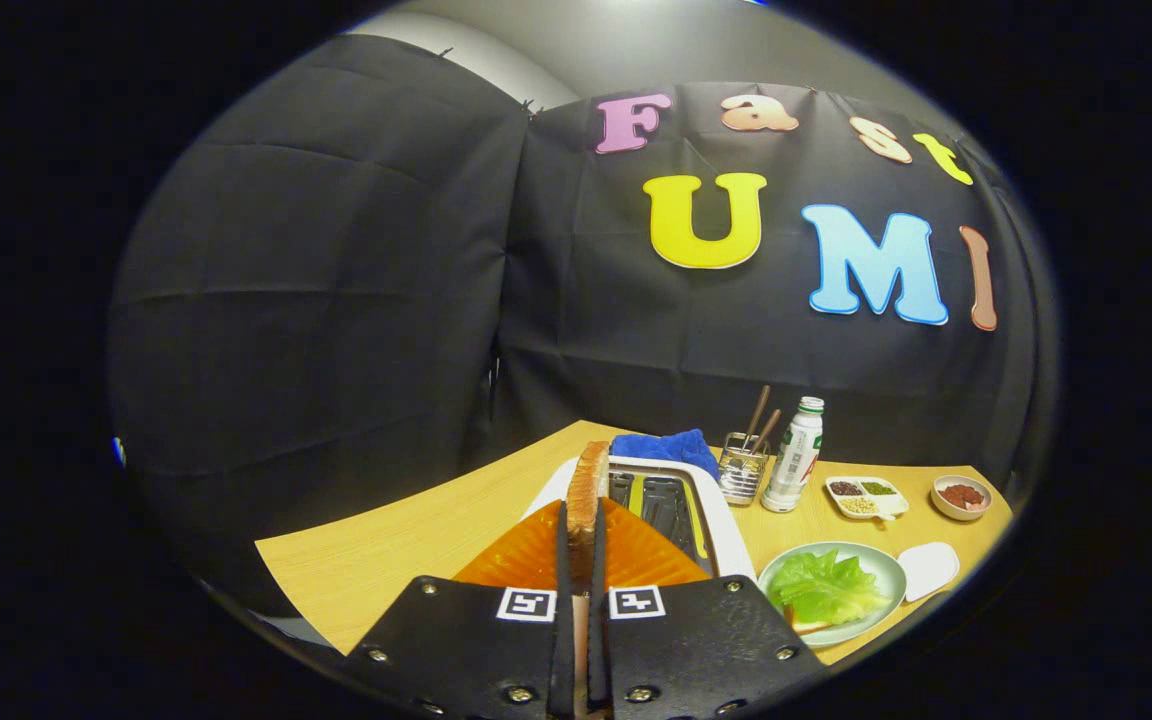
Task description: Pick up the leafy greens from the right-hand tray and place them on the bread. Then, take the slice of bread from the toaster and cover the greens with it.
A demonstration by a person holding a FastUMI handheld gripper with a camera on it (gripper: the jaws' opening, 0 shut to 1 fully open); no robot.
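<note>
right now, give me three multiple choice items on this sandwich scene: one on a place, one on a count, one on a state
1. Where do the leafy greens lie?
A. on the pale green round plate
B. in the white toaster's slot
C. on the blue folded cloth

2. How many sections does the small white divided dish have?
A. one
B. three
C. five

3. What is the gripper doing?
A. open over the plate
B. shut on the slice of toasted bread
C. shut on the white bottle

Answers: 1 A, the greens sit on bread on the plate beside the white toaster. 2 B, three fillings show in it. 3 B, both fingers press the slice's sides, held upright above the toaster.
</note>
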